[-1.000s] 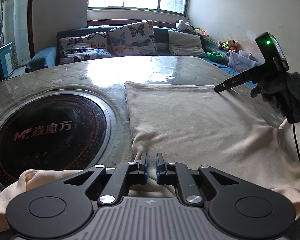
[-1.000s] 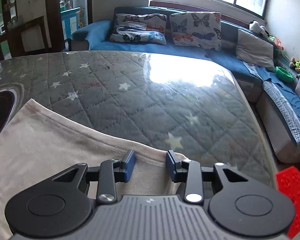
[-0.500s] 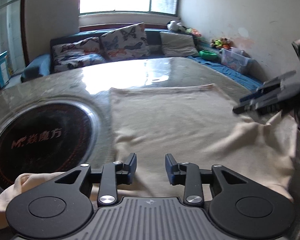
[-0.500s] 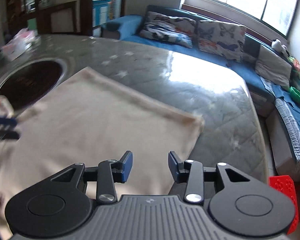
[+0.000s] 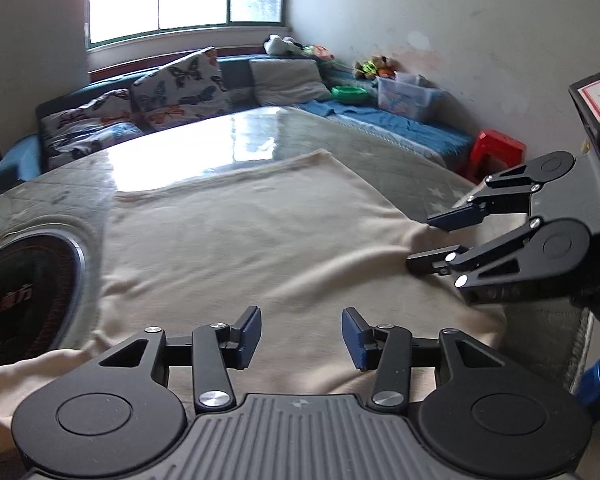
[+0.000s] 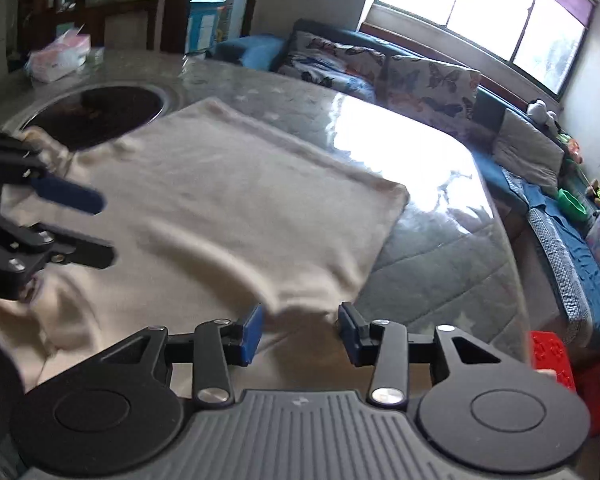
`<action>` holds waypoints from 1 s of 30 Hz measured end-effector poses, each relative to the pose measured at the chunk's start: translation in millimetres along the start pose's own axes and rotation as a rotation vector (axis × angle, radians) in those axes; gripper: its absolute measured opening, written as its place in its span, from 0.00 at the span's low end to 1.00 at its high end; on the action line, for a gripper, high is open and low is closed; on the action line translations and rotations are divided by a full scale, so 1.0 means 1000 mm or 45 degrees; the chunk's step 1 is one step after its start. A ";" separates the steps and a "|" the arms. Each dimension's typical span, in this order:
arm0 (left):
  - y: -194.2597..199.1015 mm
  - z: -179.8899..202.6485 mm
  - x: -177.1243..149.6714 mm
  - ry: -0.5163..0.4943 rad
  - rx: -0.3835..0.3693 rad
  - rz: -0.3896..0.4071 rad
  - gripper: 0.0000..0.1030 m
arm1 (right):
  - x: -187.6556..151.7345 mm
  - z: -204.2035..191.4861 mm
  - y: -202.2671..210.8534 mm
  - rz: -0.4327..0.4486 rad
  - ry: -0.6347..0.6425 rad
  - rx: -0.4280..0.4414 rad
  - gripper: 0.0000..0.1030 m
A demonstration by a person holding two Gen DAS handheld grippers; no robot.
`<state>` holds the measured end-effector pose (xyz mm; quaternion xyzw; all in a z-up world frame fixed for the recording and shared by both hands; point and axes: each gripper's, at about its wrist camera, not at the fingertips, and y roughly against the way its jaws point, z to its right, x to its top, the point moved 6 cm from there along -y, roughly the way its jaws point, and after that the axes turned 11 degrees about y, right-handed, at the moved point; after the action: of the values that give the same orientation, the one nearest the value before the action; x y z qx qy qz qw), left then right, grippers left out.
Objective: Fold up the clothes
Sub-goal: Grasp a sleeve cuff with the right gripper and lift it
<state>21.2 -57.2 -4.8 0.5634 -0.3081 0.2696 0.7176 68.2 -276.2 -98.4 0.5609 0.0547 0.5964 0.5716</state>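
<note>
Right now both the left gripper (image 5: 300, 334) and the right gripper (image 6: 299, 330) hang above the cream garment (image 5: 236, 236), jaws opening with nothing pinched between them. Freed, its rumpled near edge could bunch and spoil the fold. It lies on a quilted table (image 6: 428, 248) beside a dark round hotplate (image 5: 24, 292), a sofa (image 6: 380, 68) beyond.

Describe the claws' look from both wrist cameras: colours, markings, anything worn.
The left claw and right claw match: black linkages, silver pivot screws, blue pads, ribbed grey body. The right unit carries a red-bordered white label.
</note>
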 end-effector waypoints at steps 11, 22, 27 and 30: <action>-0.014 0.031 0.010 -0.074 -0.057 0.022 0.47 | -0.053 0.054 0.045 0.044 -0.398 -0.104 0.41; -0.020 0.064 -0.012 -0.160 -0.132 -0.026 0.46 | -0.160 0.160 0.051 -0.035 -1.024 -0.377 0.39; -0.021 0.066 -0.013 -0.163 -0.122 -0.027 0.47 | -0.175 0.173 0.040 0.009 -1.167 -0.316 0.30; -0.020 0.066 -0.012 -0.164 -0.116 -0.023 0.47 | -0.174 0.175 0.036 0.037 -1.177 -0.314 0.15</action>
<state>18.2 -126.1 -15.2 0.5493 -0.3605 0.2119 0.7235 124.7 -519.0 -114.9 0.6960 -0.2844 0.2944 0.5900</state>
